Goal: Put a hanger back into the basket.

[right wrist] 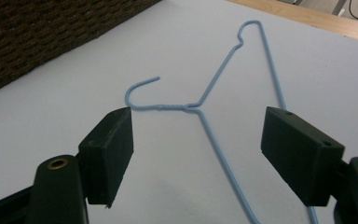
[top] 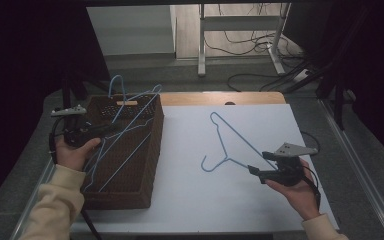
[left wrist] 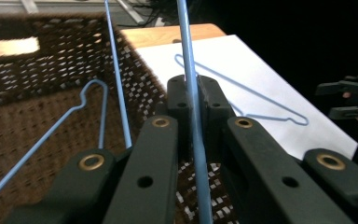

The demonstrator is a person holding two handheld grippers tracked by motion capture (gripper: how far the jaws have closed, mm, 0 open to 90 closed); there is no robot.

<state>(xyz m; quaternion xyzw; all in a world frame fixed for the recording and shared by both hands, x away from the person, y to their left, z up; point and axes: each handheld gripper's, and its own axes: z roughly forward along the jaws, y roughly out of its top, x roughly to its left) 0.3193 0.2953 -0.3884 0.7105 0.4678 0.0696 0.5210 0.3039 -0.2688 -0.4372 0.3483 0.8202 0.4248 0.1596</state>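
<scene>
Your left gripper (top: 111, 128) has its jaws closed tight on the thin wire of a light-blue wire coat hanger (left wrist: 192, 93), which runs straight up between the two black pads in the left gripper view. Just beyond and below those jaws sits the dark brown woven wicker basket (top: 147, 165), and another blue wire hanger (left wrist: 81, 105) lies inside it to the left of the jaws. Your right gripper (right wrist: 198, 156) stands with its jaws wide apart and nothing pressed between them. A third light-blue wire hanger (right wrist: 214, 93) lies flat on the white desk (top: 190, 190) directly ahead of those jaws; one of its wire arms runs back between them, the hook curls toward the left jaw, and neither pad touches the wire.
</scene>
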